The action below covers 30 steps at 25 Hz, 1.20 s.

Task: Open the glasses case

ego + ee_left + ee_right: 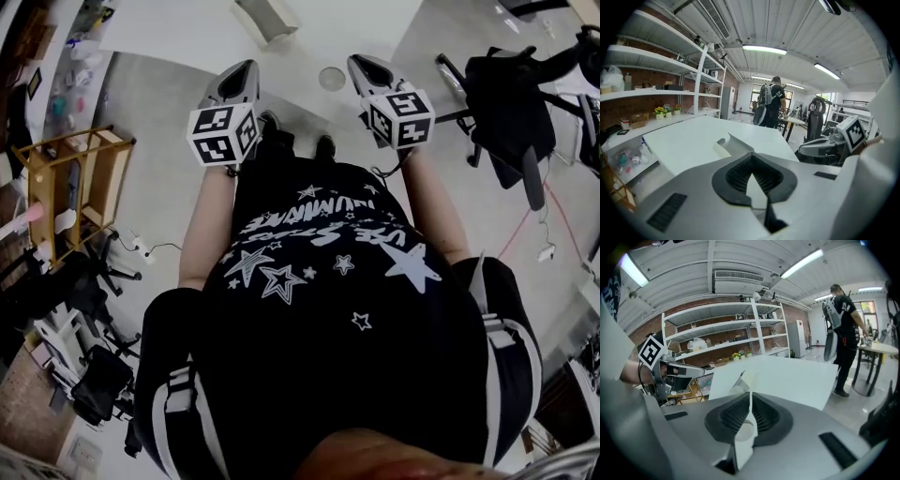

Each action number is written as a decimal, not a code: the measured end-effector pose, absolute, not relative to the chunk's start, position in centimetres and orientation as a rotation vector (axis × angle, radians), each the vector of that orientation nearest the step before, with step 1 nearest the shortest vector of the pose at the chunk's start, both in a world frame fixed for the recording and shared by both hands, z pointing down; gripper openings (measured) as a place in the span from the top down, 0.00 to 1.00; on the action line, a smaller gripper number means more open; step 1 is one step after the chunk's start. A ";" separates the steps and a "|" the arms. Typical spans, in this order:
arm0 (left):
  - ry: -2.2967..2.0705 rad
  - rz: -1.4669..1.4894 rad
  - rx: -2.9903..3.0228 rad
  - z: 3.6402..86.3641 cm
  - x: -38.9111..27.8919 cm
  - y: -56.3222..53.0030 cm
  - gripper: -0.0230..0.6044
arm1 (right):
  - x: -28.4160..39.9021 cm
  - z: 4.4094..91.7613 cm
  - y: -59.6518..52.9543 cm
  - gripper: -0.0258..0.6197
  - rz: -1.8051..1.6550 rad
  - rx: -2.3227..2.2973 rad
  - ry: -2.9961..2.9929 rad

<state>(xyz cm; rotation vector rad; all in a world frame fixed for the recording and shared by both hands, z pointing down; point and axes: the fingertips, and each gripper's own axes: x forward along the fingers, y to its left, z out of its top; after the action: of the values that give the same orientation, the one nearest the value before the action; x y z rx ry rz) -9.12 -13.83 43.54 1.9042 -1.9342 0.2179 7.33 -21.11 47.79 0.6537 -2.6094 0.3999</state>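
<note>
A pale grey glasses case [267, 17] lies on the white table [187, 28] with its lid raised; it also shows ahead of the jaws in the left gripper view [729, 143] and the right gripper view [740, 379]. Both grippers hover in the air short of the table's near edge, apart from the case. My left gripper [246, 67] [752, 158] has its ribbed pads meeting at the tips with nothing between them. My right gripper [361, 64] [750, 394] is shut to a thin slit, also empty. My black star-print shirt fills the lower head view.
A wooden rack [75, 187] stands left of me and black office chairs [511, 112] to the right. Wall shelves [656, 89] run behind the table. A person with a backpack [771, 105] stands at a round table [881, 348] farther off.
</note>
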 end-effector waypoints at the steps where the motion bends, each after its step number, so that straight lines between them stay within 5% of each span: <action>1: -1.941 0.210 1.905 43.1 -8.7 -13.3 0.94 | 7.5 47.9 -21.1 0.93 0.406 0.655 -2.613; 30: -1.990 0.022 1.943 40.4 -6.5 8.8 0.94 | 9.0 46.6 -1.7 0.93 0.321 0.704 -2.625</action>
<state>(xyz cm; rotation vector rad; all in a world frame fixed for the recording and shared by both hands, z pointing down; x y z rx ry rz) -6.47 8.80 40.41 1.9431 -1.9904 0.0222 9.01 -1.73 46.57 0.7042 -2.6245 0.3213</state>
